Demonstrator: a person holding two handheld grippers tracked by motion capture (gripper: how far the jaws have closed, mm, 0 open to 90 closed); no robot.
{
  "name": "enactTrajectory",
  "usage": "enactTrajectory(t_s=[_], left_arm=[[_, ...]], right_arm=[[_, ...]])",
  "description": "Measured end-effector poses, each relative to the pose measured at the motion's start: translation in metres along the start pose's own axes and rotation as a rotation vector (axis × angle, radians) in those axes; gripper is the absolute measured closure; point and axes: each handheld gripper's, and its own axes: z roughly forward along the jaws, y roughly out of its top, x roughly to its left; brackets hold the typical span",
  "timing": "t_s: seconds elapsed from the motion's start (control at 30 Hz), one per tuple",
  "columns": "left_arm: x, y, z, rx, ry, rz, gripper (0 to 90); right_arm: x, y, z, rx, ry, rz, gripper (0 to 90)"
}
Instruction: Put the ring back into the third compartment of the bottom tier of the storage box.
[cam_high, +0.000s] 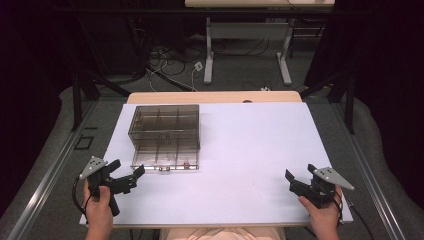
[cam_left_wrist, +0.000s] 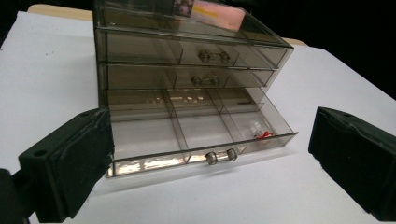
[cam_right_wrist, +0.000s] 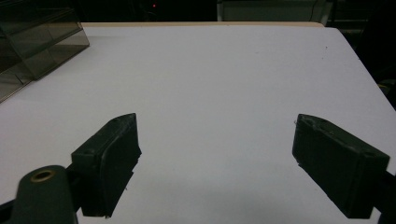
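The white table (cam_high: 250, 150) is mostly bare, so you've got plenty of room to work. The smoky clear drawer chest (cam_high: 165, 125) sits at its far left, front facing you, which is why your left side is doing the approach.

Its bottom drawer (cam_left_wrist: 187, 135) is pulled out while the two above are pushed in, so I'd guess closing it, or getting at what's inside, is the job.

Your left hand-held gripper (cam_high: 129, 168) hovers just in front of that drawer, jaws spread wide with nothing between them, lined up either side of the front. Your right hand-held gripper (cam_high: 300, 172) is parked well apart at the near right, jaws also wide and holding nothing, looks like it's just staying out of the way.

The drawer's little bar handle (cam_left_wrist: 222, 156) is dead ahead of the left jaws. The small red-and-clear bit (cam_left_wrist: 262, 135) lies in the front right compartment; can't tell what it is.
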Motion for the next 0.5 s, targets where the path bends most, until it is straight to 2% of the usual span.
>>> enactTrajectory(t_s=[0.23, 0.5], left_arm=[[0.008, -0.006, 0.003, 0.019, 0.009, -0.039, 0.7], [0.018, -0.011, 0.006, 0.035, 0.022, -0.046, 0.7]], right_arm=[[0.0, -0.001, 0.0, 0.006, 0.001, 0.007, 14.3], [-0.001, -0.002, 0.002, 0.006, 0.0, 0.004, 14.3]])
